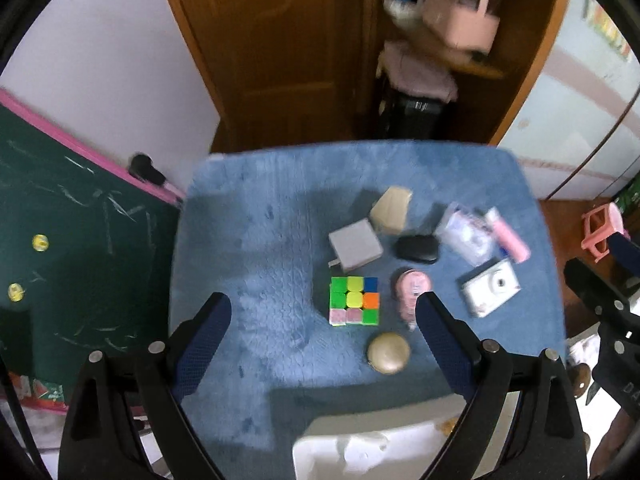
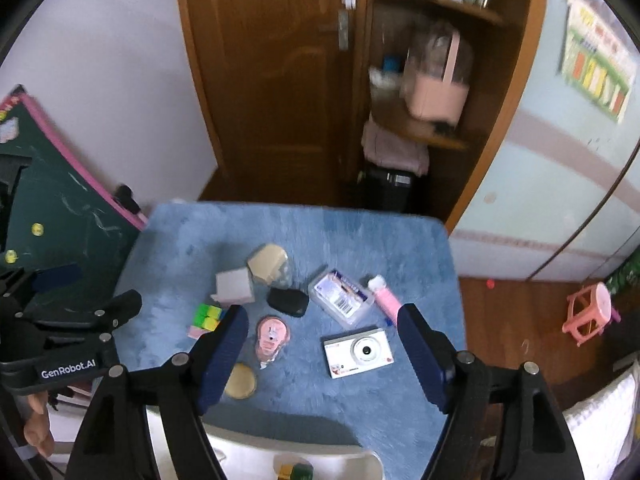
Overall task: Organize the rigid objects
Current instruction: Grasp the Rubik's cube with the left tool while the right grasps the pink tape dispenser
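A blue fleecy cloth covers the surface (image 1: 248,216), which stands before a brown wooden wardrobe (image 1: 280,48) with a green chalkboard (image 1: 72,220) leaning at its left side. Above the near edge the left tool (image 1: 324,316) hangs with its blue-padded fingers spread wide and nothing between them; in its own view the Rubik's cube (image 1: 354,300) lies on the cloth in the gap between the two fingers, well below them. The right tool (image 2: 322,330) also stands with its fingers parted and pinching nothing, and the white compact camera (image 2: 358,354) lies face up on the cloth in the gap between its fingers. Just right of the cube lies a pink correction-tape dispenser (image 1: 410,292), and nearer the front edge a round tan disc (image 1: 388,352). Behind the cube sits a white charger block (image 1: 355,250), and behind that a beige angular piece (image 1: 391,210). A black oval case (image 1: 417,249) lies right of the charger, then a clear plastic box (image 2: 342,296) with a barcode label, and a pink tube with a white cap (image 2: 386,296) beside it. A pink toy stool (image 2: 590,312) stands on the floor at the far right.
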`<action>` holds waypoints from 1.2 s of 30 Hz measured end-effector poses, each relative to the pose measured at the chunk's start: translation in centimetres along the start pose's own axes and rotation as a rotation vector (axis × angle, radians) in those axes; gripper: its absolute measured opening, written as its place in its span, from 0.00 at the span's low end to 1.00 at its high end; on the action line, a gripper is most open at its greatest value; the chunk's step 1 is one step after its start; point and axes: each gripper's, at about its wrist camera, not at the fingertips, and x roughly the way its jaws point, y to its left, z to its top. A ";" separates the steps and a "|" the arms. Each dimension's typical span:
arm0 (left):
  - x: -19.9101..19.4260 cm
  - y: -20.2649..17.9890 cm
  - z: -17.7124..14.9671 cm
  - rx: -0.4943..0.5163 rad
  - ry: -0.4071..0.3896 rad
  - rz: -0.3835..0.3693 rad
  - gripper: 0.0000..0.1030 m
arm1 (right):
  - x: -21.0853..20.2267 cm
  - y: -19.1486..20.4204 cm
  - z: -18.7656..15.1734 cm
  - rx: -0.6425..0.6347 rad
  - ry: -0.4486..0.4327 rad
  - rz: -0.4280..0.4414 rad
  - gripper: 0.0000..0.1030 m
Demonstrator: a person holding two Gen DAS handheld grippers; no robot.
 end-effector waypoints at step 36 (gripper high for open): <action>16.1 -1.0 -3.3 -0.122 0.313 -0.172 0.60 | 20.7 5.2 -5.3 0.021 0.420 0.091 0.74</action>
